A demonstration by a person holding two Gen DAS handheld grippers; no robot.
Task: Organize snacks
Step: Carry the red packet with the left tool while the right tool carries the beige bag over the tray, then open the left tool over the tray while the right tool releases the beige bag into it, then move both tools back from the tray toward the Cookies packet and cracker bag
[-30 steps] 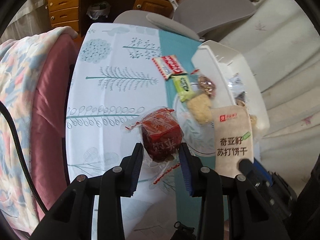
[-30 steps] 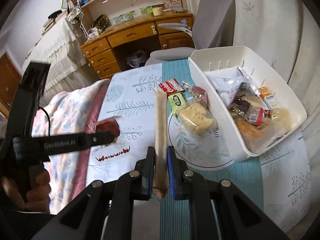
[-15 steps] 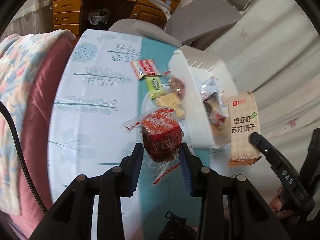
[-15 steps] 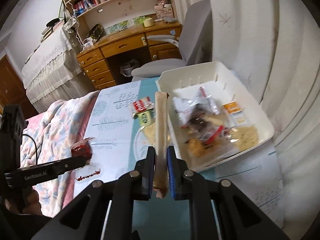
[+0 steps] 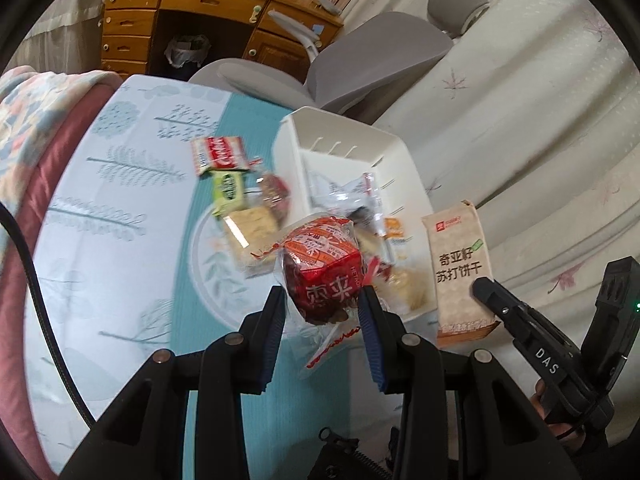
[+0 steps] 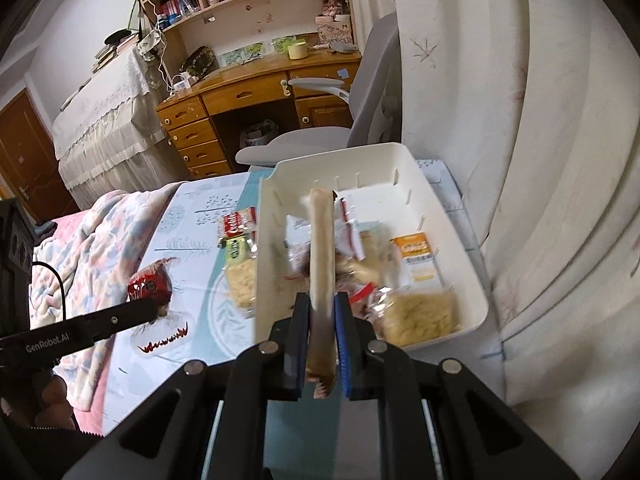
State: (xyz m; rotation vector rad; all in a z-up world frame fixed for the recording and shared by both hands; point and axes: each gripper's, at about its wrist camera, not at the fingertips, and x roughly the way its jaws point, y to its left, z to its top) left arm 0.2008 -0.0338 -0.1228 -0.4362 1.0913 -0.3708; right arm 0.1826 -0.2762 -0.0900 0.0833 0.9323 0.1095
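Note:
My left gripper [image 5: 322, 300] is shut on a red wrapped snack [image 5: 322, 268] and holds it in the air over the near left edge of the white basket [image 5: 288, 140]. My right gripper [image 6: 322, 308] is shut on a beige cracker packet [image 6: 322, 248], seen edge-on, above the basket [image 6: 472, 280]. The same packet [image 5: 460, 272] shows face-on at the right of the left wrist view. The red snack [image 6: 150, 286] also shows at the left of the right wrist view. The basket holds several wrapped snacks.
On the patterned tablecloth [image 5: 120, 220] left of the basket lie a red-and-white packet [image 5: 218, 154], a green packet [image 5: 230, 190] and a pale cracker pack [image 5: 250, 228]. A blanket [image 6: 80, 248] lies left. A grey chair [image 5: 360, 56] and wooden desk [image 6: 260, 88] stand behind.
Both grippers have moved right toward the basket with their snacks. The cracker packet now hangs over the basket's inside; the red snack has reached the basket's near left edge.

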